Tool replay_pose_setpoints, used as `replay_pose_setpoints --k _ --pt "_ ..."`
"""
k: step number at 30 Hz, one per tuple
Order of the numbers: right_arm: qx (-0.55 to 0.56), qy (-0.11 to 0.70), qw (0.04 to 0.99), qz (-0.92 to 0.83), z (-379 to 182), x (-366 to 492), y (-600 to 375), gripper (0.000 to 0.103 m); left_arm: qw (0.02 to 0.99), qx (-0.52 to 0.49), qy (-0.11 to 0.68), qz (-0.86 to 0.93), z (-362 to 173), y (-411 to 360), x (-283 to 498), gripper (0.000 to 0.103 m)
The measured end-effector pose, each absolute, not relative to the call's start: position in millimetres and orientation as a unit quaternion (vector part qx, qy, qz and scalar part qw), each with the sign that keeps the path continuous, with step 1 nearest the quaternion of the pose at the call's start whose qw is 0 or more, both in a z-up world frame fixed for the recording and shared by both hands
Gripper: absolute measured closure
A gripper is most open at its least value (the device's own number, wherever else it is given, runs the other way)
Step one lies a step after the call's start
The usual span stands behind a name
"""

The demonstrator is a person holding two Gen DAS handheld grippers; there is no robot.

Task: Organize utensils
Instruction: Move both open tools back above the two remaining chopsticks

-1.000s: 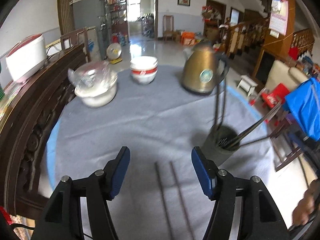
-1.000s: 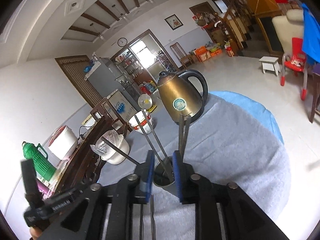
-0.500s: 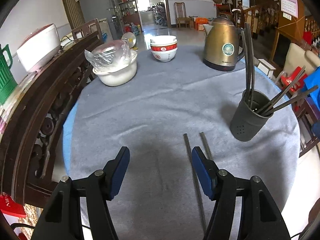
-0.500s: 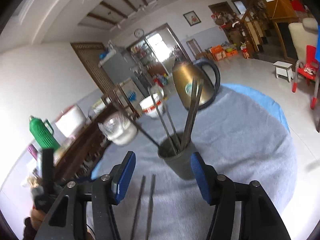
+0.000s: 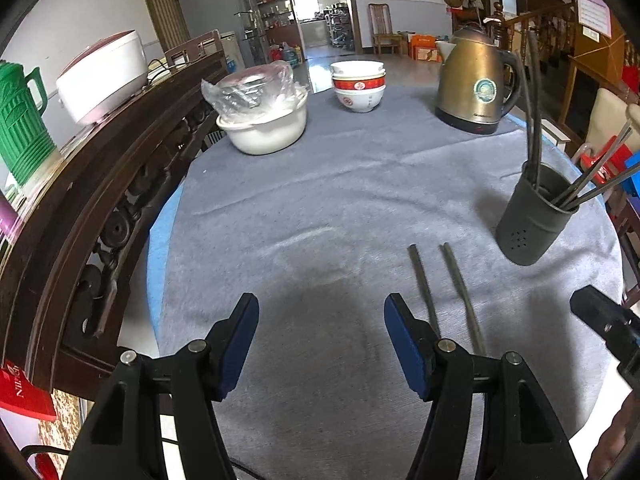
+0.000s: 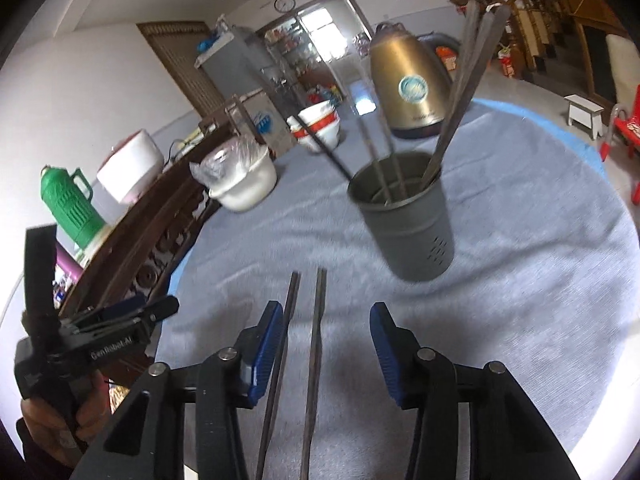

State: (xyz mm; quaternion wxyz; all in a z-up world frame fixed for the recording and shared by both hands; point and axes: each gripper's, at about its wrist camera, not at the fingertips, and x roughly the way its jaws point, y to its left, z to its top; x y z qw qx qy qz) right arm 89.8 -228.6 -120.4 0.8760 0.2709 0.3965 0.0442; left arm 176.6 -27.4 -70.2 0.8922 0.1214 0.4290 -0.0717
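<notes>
Lying between right hand-held gripper (image 6: 328, 344) fingers: chopsticks (image 6: 316, 320).

chopstick pair (image 6: 308, 344): flat, parallel on cloth | grey holder (image 6: 404, 216): upright, holding chopsticks

chopsticks (image 5: 444, 292) on cloth (image 5: 320, 200) | holder (image 5: 532, 220) just R | kettle (image 5: 474, 84) behind

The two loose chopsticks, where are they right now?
The loose chopsticks lie side by side on the grey cloth, just in front of the utensil holder, between the closing jaws of the right gripper.
</notes>
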Motion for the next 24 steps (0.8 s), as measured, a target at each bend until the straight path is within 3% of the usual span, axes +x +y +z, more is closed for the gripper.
replay_pose_setpoints --k 24 --pt "0.281 0.418 0.861 0.067 -168 92 -216 0.054 0.886 0.106 0.449 -0.056 -119 -15 164 0.036"
